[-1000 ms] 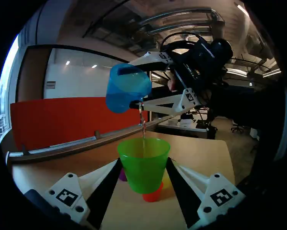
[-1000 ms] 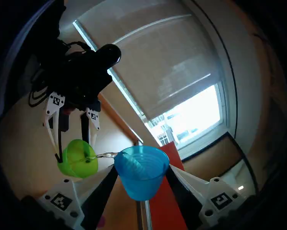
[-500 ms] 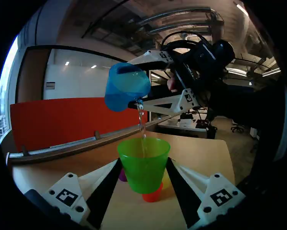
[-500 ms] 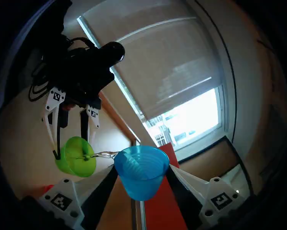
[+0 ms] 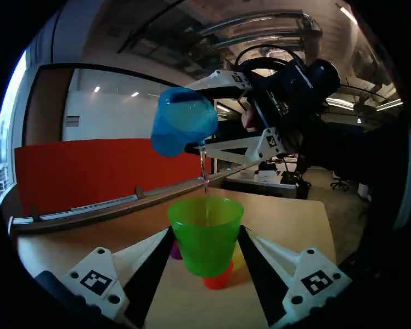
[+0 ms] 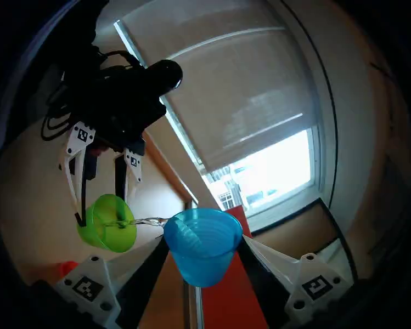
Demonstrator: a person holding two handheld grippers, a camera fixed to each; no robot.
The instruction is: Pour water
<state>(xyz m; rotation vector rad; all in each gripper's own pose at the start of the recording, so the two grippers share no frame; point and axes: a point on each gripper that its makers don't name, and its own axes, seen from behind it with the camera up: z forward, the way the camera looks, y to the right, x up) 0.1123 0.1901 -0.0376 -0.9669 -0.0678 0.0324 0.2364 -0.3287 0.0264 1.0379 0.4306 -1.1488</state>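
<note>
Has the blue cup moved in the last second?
No: the blue cup still crosses the top of the orange wall, above the green cup.

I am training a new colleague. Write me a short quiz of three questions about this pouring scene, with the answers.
1. True or false: the blue cup is tilted above the green cup.
2. Which cup does the right gripper hold? A) green B) blue C) orange
3. Fill in: a thin stream of ____ falls into the green cup.
Key: 1 true; 2 B; 3 water.
</note>
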